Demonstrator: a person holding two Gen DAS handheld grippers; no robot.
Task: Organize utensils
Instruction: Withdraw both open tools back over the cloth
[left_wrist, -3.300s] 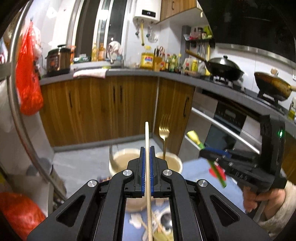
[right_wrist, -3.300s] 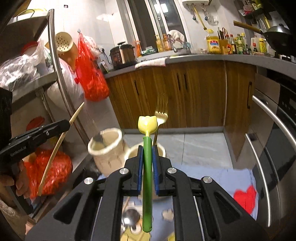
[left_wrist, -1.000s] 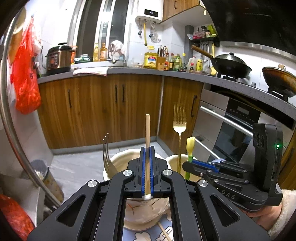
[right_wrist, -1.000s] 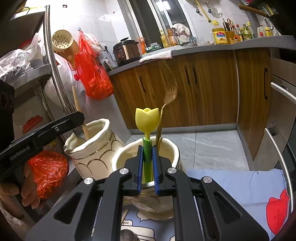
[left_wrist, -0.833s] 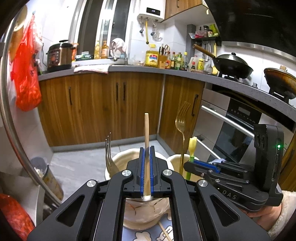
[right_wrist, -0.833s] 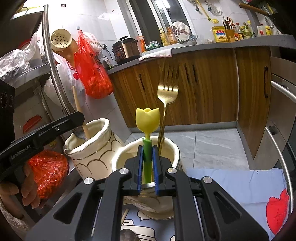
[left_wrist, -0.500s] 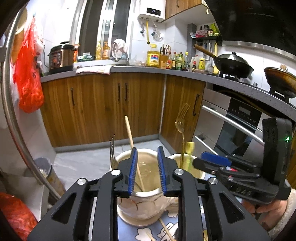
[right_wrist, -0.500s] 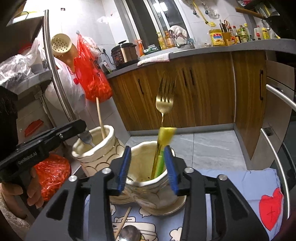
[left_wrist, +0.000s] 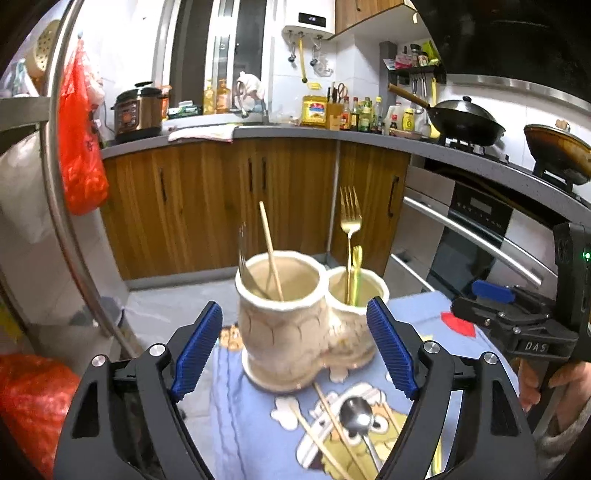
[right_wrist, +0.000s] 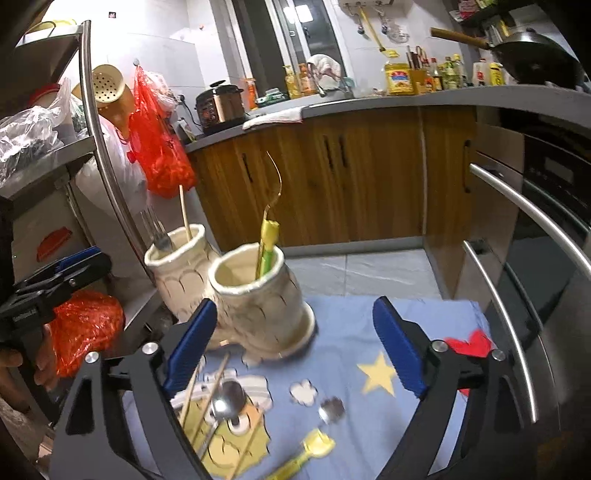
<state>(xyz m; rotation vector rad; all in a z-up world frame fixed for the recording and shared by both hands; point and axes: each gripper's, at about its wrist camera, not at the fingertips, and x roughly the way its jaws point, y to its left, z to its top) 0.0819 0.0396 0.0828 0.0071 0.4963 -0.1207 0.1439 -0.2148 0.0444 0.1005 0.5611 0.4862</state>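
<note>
Kitchen with wood cabinets, grey counter, oven front at right; blue cartoon-print cloth (left_wrist: 258, 435) over the near surface.

Left gripper (left_wrist: 294, 349): jaws wide and opening, nothing pressed between the blue pads (left_wrist: 197, 345); left cream ceramic holder (left_wrist: 282, 317) seen in the gap beyond them. Right gripper (right_wrist: 291, 349): jaws likewise wide and opening, empty, right cream ceramic holder (right_wrist: 262, 299) just past its left pad.

Left holder: wooden chopstick (left_wrist: 270, 251) leaning, silver fork (left_wrist: 243, 254) blurred against the rim. Right holder (left_wrist: 360, 295), touching the first: gold fork (left_wrist: 349, 229) upright, green-and-yellow utensil (right_wrist: 266, 243) beside it, head smeared by motion.

On the cloth near the holders: loose chopsticks (left_wrist: 332, 424), silver spoon (left_wrist: 356, 411), a second yellow-green utensil (right_wrist: 306, 452) at the near edge, partly cut off by the gripper frames.

Hand (left_wrist: 546, 384) on the right gripper's body, only fingers visible; raised letters "DAS" readable there. Print on the left gripper's body in the right wrist view too blurred to read. Bottle labels on the far counter illegible.
</note>
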